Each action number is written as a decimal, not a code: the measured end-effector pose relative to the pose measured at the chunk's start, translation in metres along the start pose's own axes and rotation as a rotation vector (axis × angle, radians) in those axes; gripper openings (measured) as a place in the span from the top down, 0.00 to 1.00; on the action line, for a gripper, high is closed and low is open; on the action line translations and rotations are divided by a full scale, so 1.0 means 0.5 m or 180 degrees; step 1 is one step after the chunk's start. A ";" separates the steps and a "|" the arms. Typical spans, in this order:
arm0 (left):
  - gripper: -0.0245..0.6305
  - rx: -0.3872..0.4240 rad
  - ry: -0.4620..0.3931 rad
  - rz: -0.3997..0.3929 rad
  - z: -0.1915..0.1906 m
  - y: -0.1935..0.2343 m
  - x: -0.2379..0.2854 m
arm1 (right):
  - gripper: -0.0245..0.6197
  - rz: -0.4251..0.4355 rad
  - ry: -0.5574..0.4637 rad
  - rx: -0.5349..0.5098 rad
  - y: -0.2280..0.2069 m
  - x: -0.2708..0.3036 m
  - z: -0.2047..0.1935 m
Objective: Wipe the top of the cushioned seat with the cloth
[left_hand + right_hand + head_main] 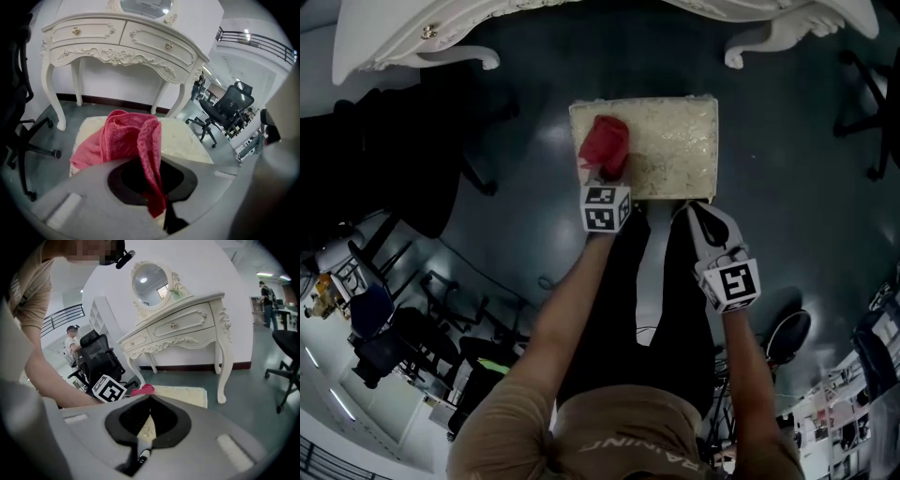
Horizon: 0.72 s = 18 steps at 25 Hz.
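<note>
One pair, the left tongs (606,176), grips the crumpled red cloth (606,142) on the left part of the cream cushioned seat (675,141), ready for rubbing; the right tongs (695,212) hang closed and empty at the seat's near edge.

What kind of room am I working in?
Probably an open office or lab: rolling office chairs, a railed mezzanine, with an ornate white dressing table staged by the cushioned seat.

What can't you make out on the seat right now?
Head view: the seat top under the cloth, covered by it and the left gripper.
Left gripper view: the seat's near edge, behind that gripper.
Right gripper view: most of the seat, behind the right gripper.
Dust or stains: too small anywhere.
</note>
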State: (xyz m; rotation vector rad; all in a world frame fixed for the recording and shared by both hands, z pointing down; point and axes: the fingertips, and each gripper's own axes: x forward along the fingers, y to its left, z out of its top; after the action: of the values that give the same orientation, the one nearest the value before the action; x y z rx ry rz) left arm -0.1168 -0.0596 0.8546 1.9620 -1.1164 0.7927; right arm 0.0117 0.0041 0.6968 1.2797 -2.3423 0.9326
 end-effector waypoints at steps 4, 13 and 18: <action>0.90 0.0045 0.0068 -0.0090 -0.001 -0.078 0.032 | 0.96 -0.0033 -0.0002 -0.0009 -0.047 -0.030 -0.004; 0.90 0.0136 0.0111 -0.0306 -0.002 -0.250 0.105 | 0.96 -0.0166 -0.0022 0.0120 -0.155 -0.105 -0.026; 0.90 0.0211 0.0152 -0.0380 0.000 -0.326 0.140 | 0.96 -0.0211 -0.0039 0.0168 -0.209 -0.143 -0.037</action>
State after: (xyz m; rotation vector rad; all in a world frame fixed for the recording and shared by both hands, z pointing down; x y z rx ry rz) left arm 0.0584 -0.0323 0.8628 2.0333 -0.9466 0.8173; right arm 0.1376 0.0209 0.7125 1.3785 -2.2836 0.9740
